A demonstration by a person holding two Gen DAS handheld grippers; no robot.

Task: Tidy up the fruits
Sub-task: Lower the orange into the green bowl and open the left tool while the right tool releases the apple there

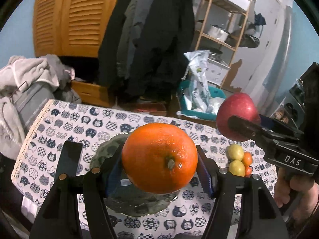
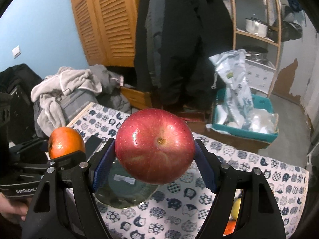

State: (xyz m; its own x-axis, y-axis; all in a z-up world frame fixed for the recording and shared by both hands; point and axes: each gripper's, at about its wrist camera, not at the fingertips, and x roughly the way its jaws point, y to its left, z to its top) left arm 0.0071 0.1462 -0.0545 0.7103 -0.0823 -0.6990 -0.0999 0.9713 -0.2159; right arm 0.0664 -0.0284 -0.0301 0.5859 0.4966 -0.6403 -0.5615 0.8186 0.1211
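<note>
- Black left gripper (image 1: 159, 171) angled down over the table, its pads pinching an orange (image 1: 159, 157) held above a grey plate (image 1: 103, 151).
- Right gripper (image 2: 155, 159) tilted likewise, clamped on a red apple (image 2: 155, 146).
- Cat-print tablecloth (image 1: 79, 127) carried small yellow and orange fruits (image 1: 239, 160) beside the plate.
- Louvred wooden doors (image 1: 69, 18) stood behind.

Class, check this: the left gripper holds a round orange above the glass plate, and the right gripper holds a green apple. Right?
Not quite. The right gripper holds a shiny red apple, not a green one, as the right wrist view shows. The left gripper does hold the round orange above the glass plate.
</note>
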